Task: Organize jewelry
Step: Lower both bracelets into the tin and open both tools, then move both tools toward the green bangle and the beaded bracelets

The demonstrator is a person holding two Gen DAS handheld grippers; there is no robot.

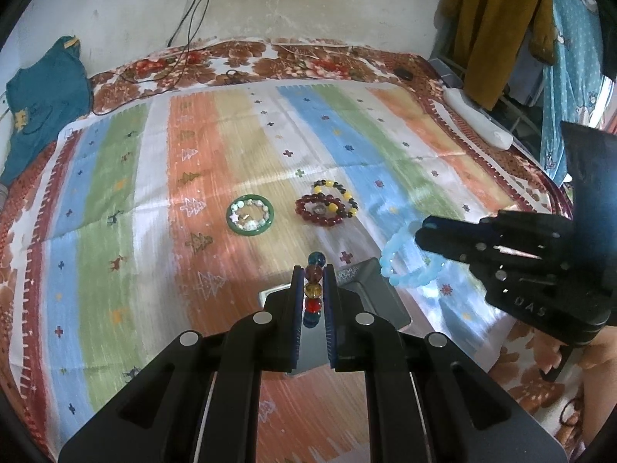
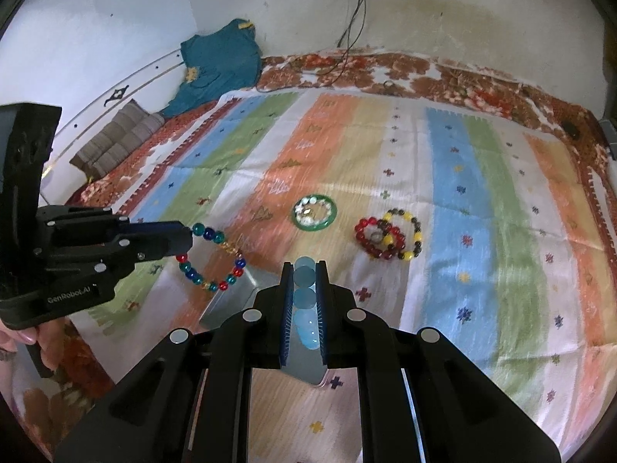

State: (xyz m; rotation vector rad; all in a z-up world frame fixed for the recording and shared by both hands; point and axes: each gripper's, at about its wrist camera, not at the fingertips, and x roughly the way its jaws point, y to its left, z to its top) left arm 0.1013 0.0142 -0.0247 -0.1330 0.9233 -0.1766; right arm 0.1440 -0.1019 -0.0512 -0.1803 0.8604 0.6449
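We held one bracelet in each gripper above the grey tray on the bed.

Our left gripper (image 1: pixel 313 270) had its fingers closed on the multicoloured bead bracelet (image 2: pixel 211 260), whose loop hung in the air to the left of the tray (image 2: pixel 231 301). Our right gripper (image 2: pixel 304 266) had its fingers clamped on the pale blue bracelet (image 1: pixel 405 258), hanging off the tray's right side. The tray lay just under and ahead of both grippers, so either hand seemed about equally near it. Farther out on the striped cloth (image 1: pixel 385 146) lay the green bangle (image 1: pixel 250 215) and, right of it, the dark red bracelet (image 1: pixel 320 210) overlapping the yellow-and-black bracelet (image 1: pixel 339 195).
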